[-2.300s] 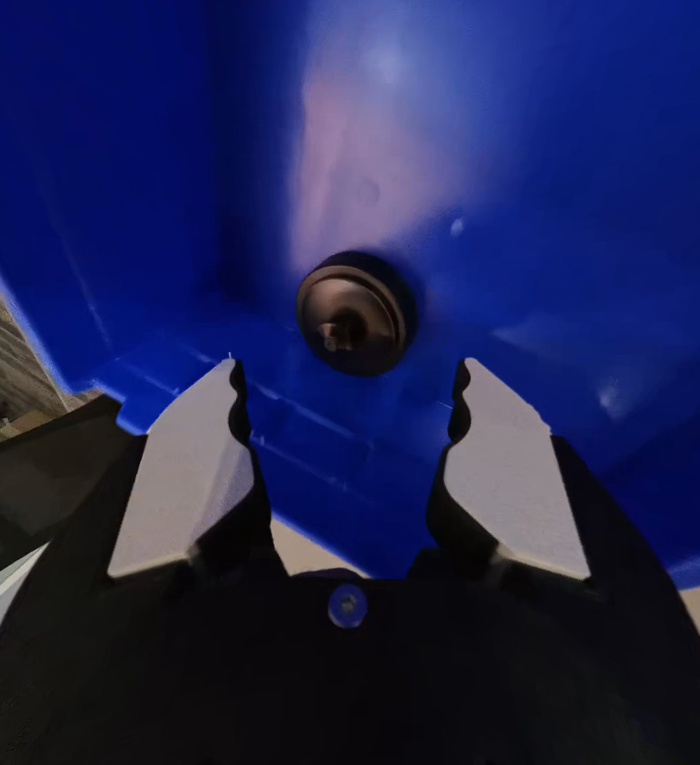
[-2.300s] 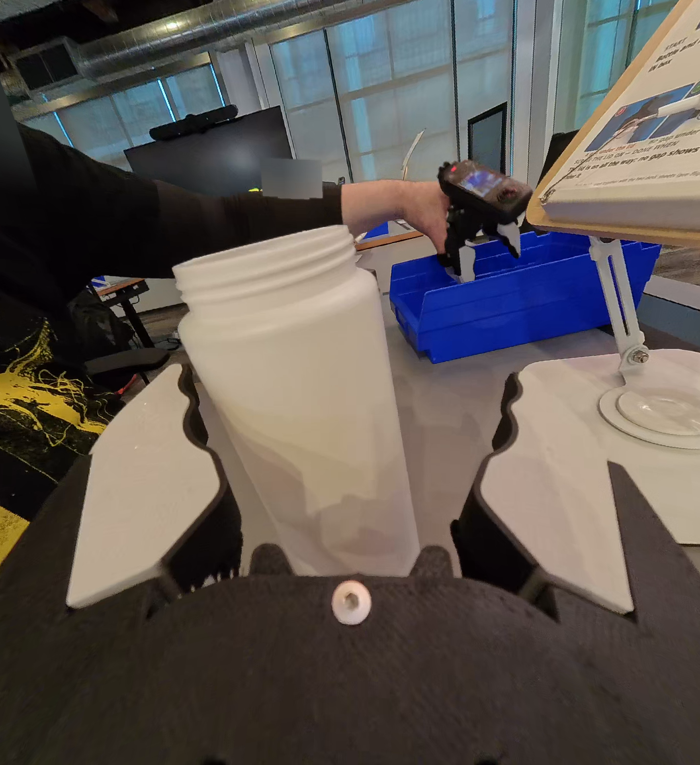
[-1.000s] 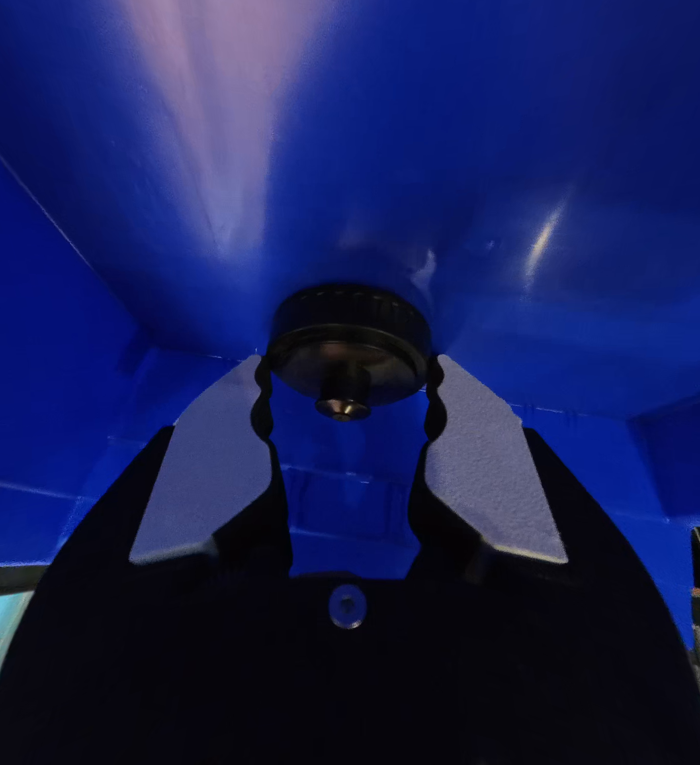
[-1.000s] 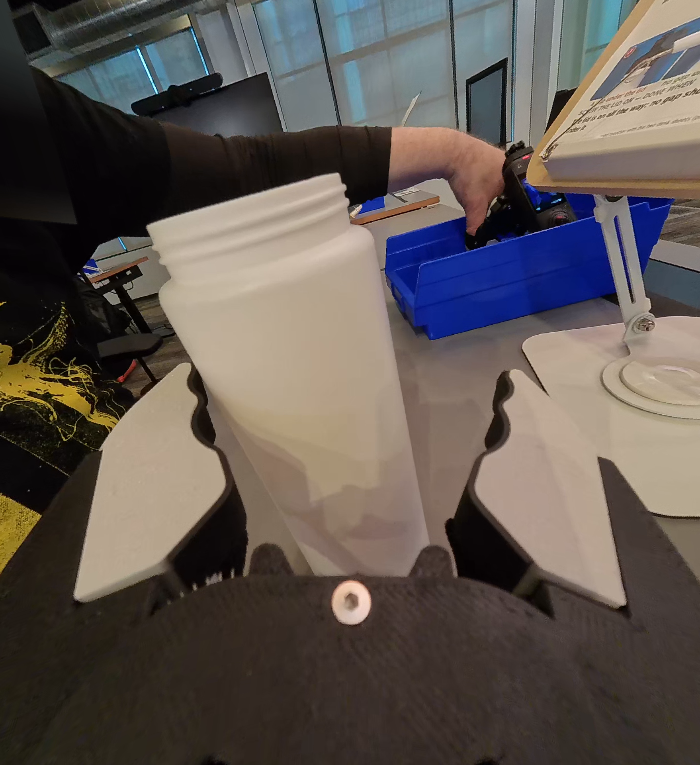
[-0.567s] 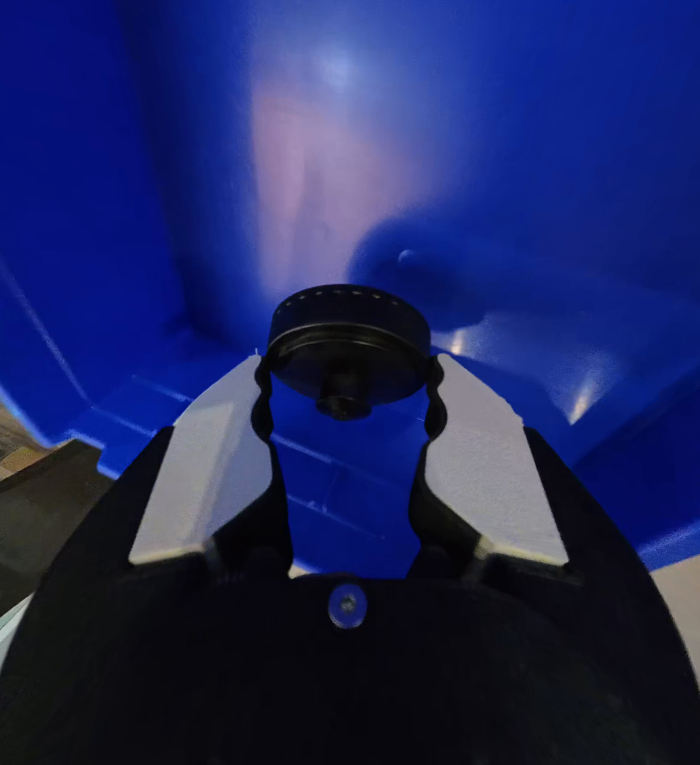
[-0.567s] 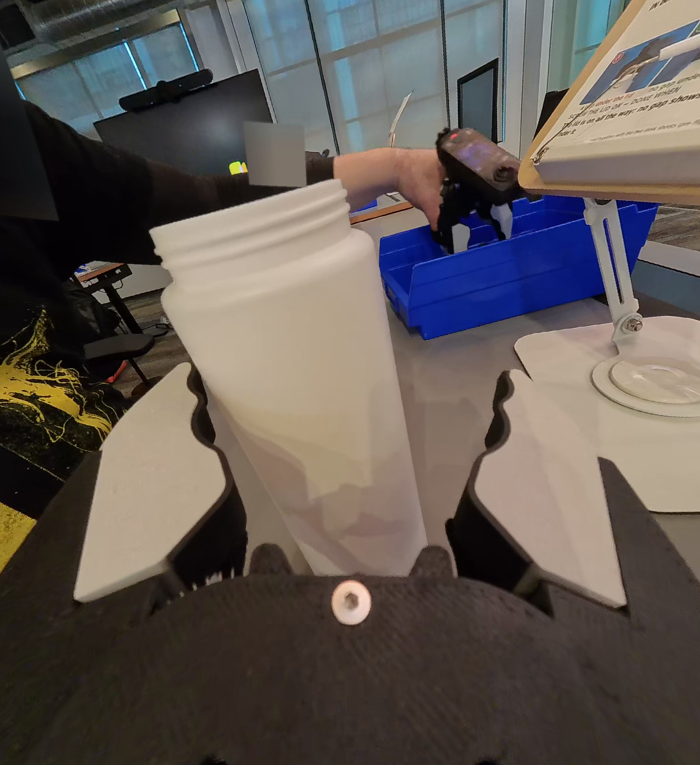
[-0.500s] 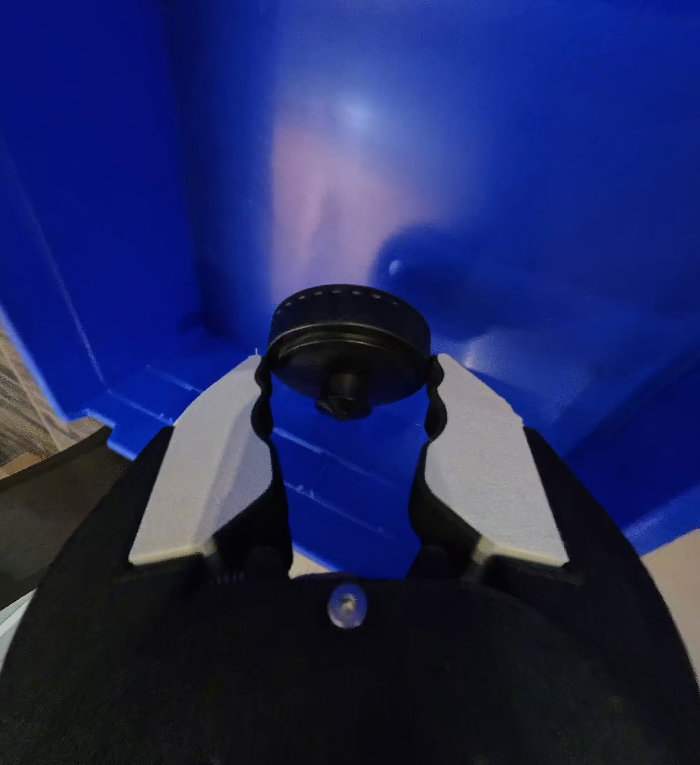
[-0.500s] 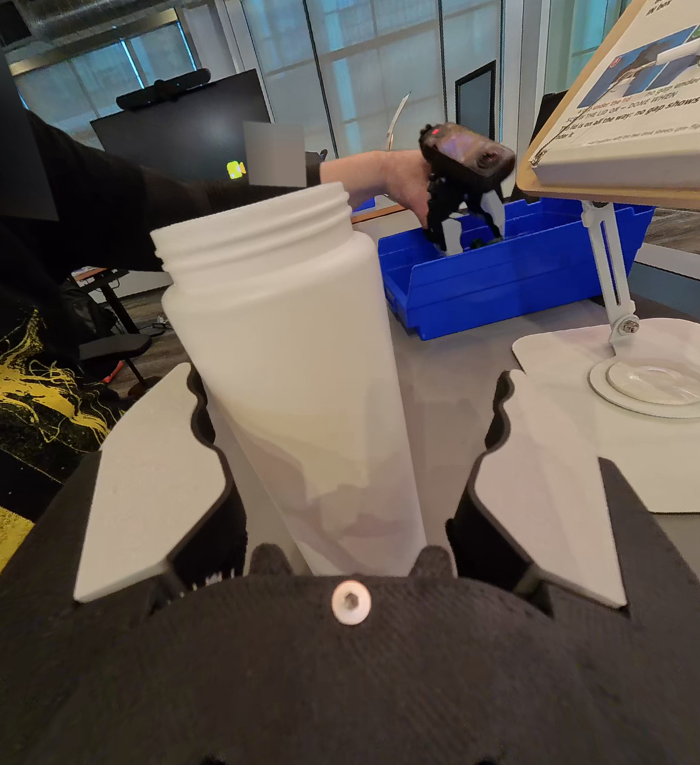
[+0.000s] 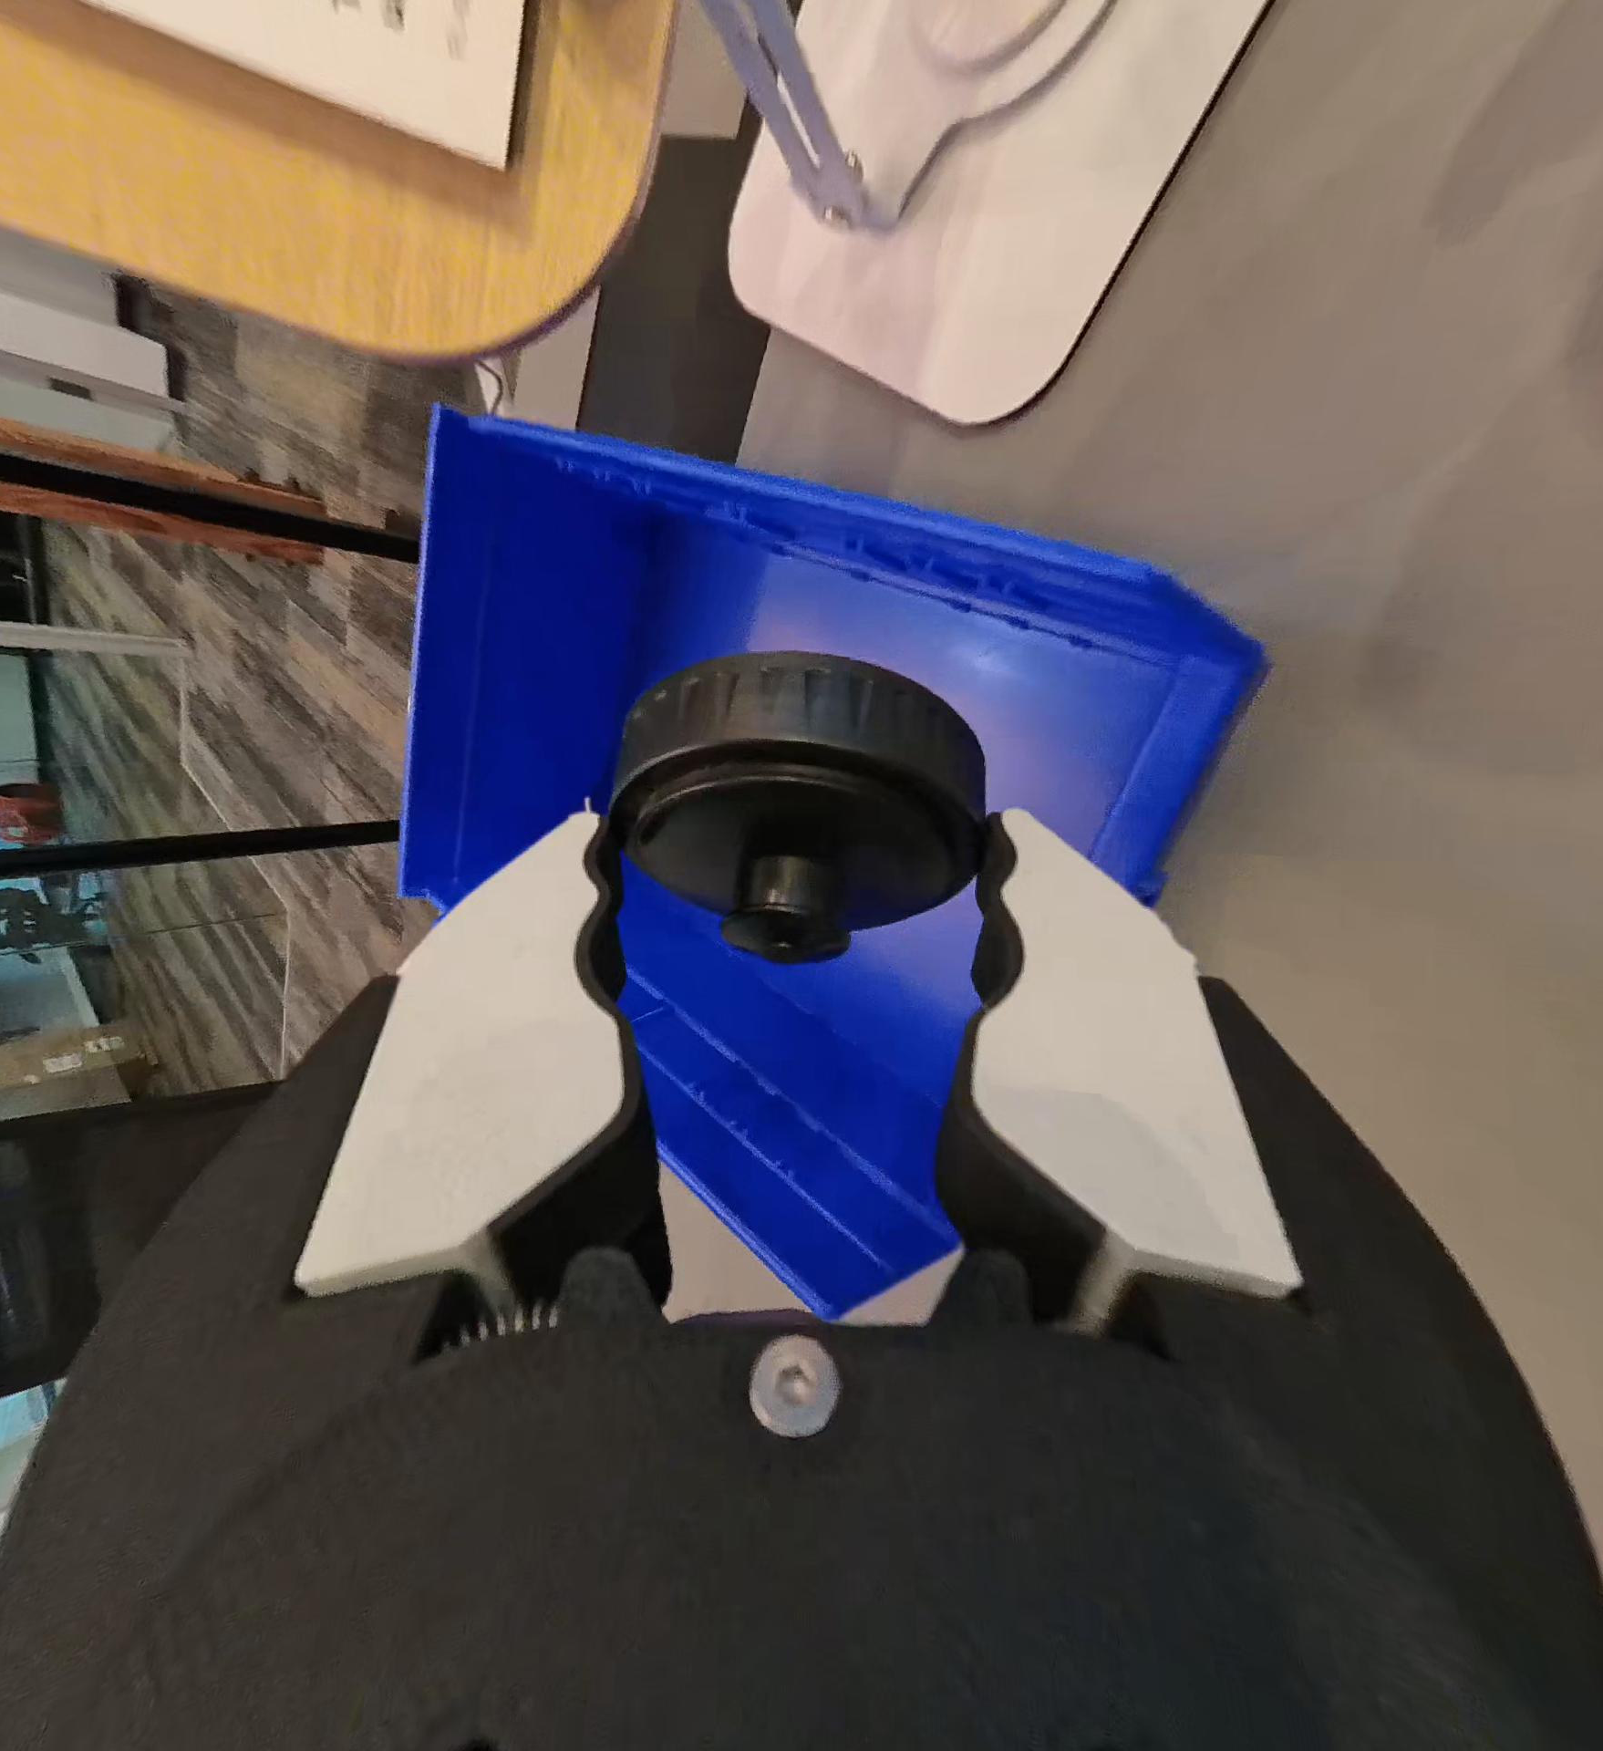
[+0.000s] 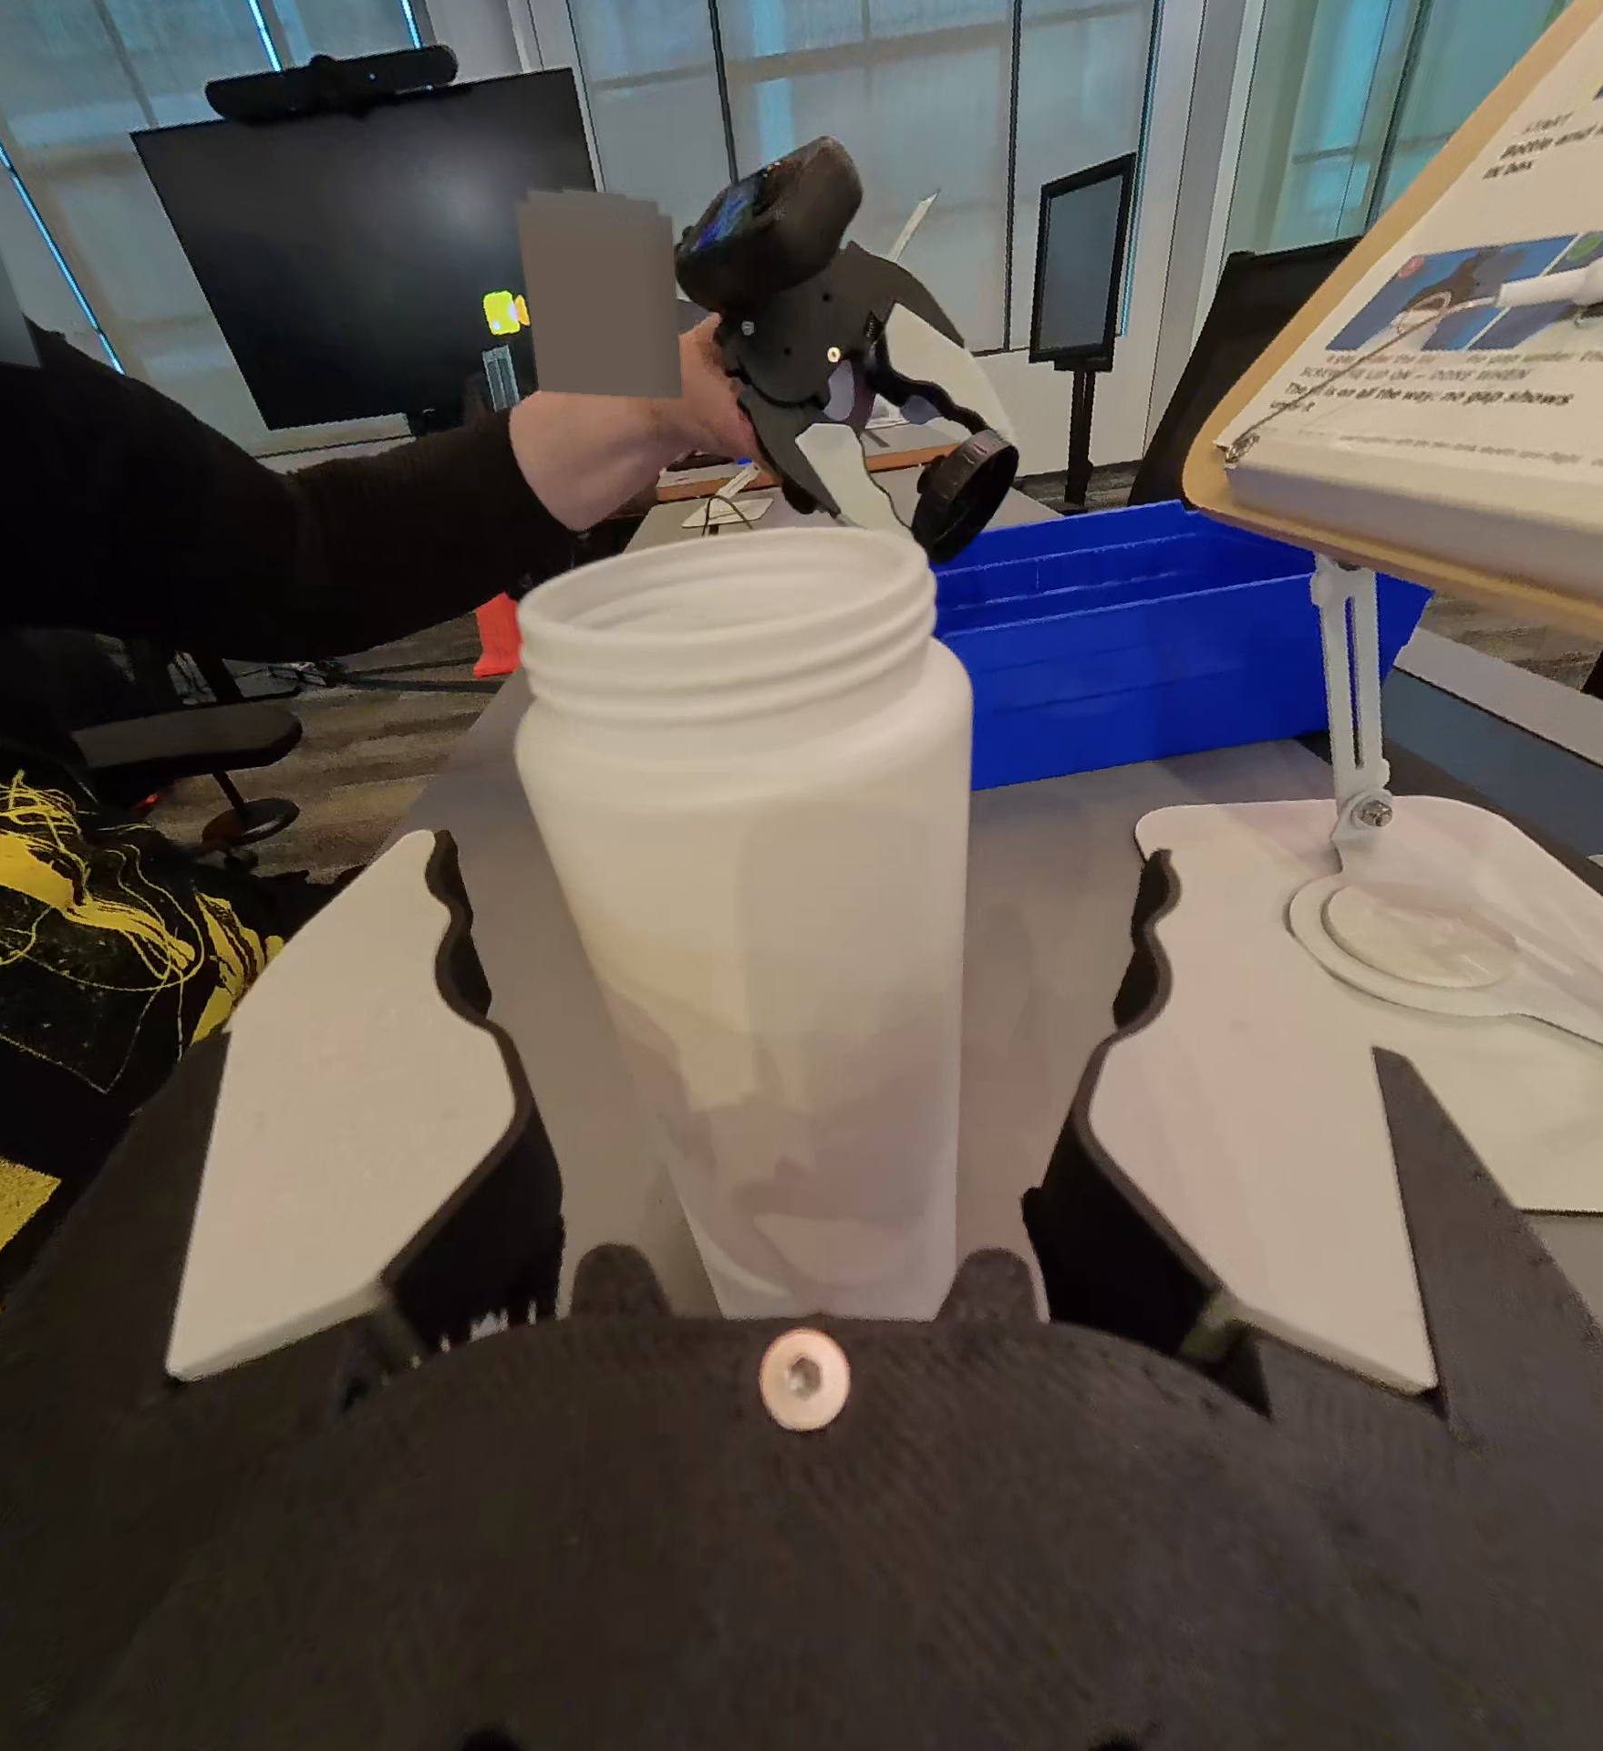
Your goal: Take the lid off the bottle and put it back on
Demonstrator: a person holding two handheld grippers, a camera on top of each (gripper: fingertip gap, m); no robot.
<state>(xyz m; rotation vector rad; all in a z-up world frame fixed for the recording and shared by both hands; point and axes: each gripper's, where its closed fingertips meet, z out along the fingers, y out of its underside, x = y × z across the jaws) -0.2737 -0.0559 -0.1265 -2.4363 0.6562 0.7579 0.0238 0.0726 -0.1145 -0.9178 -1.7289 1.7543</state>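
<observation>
Lifted clear of the blue bin where it had been gripped a moment before, the black lid was now high above it. The left gripper was clamped on the lid, one finger on each side of its ribbed rim, the lid's small knob facing the camera. In the left wrist view the bin lay below, from about 10 to 2 o'clock behind the lid, with a wooden board at 11 o'clock and a white stand base at 1 o'clock on the grey table.

In the right wrist view the left gripper showed at 12 o'clock, held by a person's hand in a dark sleeve, the lid tilted just above and behind the mouth of the bottle.

The right gripper had its fingers spread wide on either side of the white bottle; a gap showed on both sides, so it was not squeezing it. The bottle stood upright on the table at centre, its threaded neck open. The bin sat behind it at 1 o'clock, and the board on its white stand at 2 o'clock.

By the look of it, the lid had been removed and picked up again. Lowering it square onto the threads and screwing it down remained.
</observation>
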